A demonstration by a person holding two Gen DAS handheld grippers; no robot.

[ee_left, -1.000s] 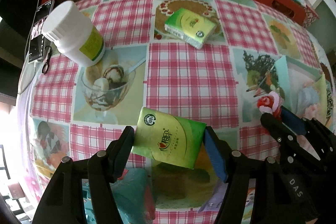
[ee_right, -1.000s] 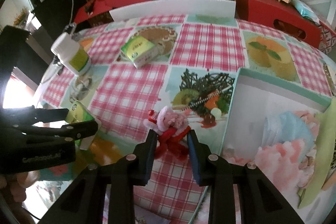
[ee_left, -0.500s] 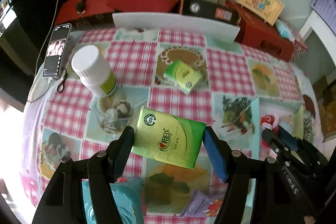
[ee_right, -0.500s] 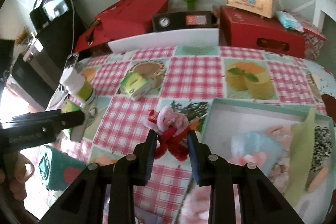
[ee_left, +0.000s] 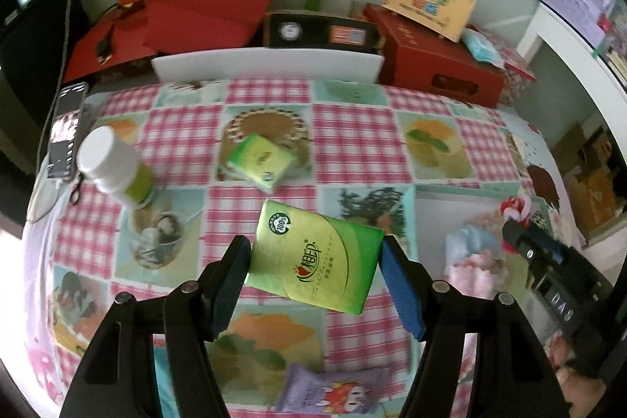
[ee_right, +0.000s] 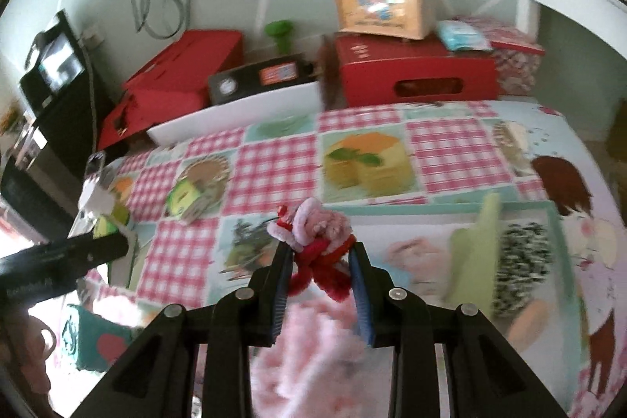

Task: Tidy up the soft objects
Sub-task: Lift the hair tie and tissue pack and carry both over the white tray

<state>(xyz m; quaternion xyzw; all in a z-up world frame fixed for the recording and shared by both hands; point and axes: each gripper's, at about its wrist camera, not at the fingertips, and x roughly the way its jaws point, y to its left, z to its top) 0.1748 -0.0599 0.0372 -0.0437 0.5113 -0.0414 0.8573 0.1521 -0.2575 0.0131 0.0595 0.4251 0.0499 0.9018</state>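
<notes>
The left gripper (ee_left: pixel 315 261) is clamped on a tissue pack (ee_left: pixel 315 259), the right gripper (ee_right: pixel 319 255) on a plush toy (ee_right: pixel 317 237); both should be lowered gently inside the tray (ee_right: pixel 423 210) before release.

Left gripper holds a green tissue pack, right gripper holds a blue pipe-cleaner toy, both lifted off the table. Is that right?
Not quite: the toy in the right gripper is pink and red, not blue, as the right wrist view shows. The rest stands: the left gripper holds the green tissue pack, and both are lifted off the table.
</notes>
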